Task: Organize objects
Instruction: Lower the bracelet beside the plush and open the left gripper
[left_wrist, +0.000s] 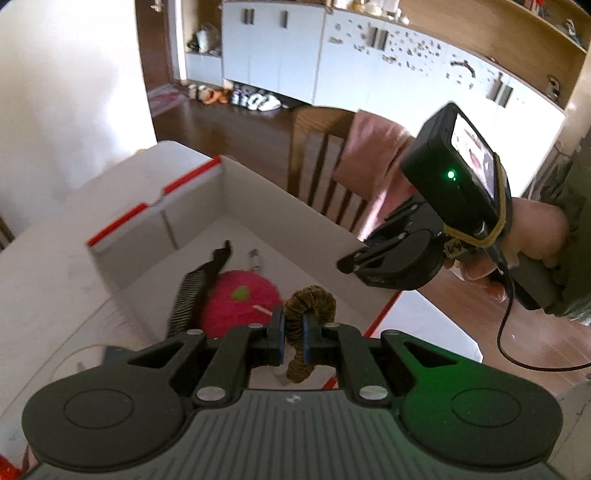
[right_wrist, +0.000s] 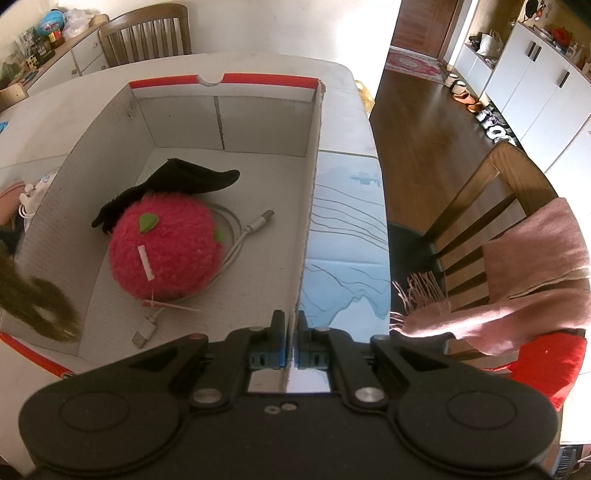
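The left hand-held gripper (left_wrist: 291, 332) is pinching a brown velvet scrunchie (left_wrist: 310, 306), pads nipped onto one part of the loop so that the rest arches up above the fingertips and a tail of it dangles below. It hangs over the near end of the open cardboard box (right_wrist: 312, 184); from the right wrist view the same scrunchie shows as a blurred brown loop at the box's left edge (right_wrist: 40, 306).

Across to the right hand-held gripper (right_wrist: 291, 332), and its jaws are pressed together on the box's right wall, one pad inside and one outside the thin cardboard, pinning it. The left wrist view shows that gripper from the side (left_wrist: 388, 258), a hand (left_wrist: 532, 236) wrapped round its handle, and a cable trailing down from it.

Inside the box, a fluffy pink ball (right_wrist: 162, 247) with green felt spots sits left of centre on the floor. A black cloth piece (right_wrist: 177, 184) is draped over its far side, touching it. A white charging cable (right_wrist: 240, 236) curls out from under the ball, one plug lying toward the right wall, a USB end near the front.

The box stands on a white tabletop (right_wrist: 258, 62), red trim along its rims. Just outside the right wall lies a glossy blue sheet (right_wrist: 347, 236). Beyond the edge is a wooden chair (right_wrist: 480, 199) with a pink scarf (right_wrist: 517, 277) draped over it, above a dark wooden floor.
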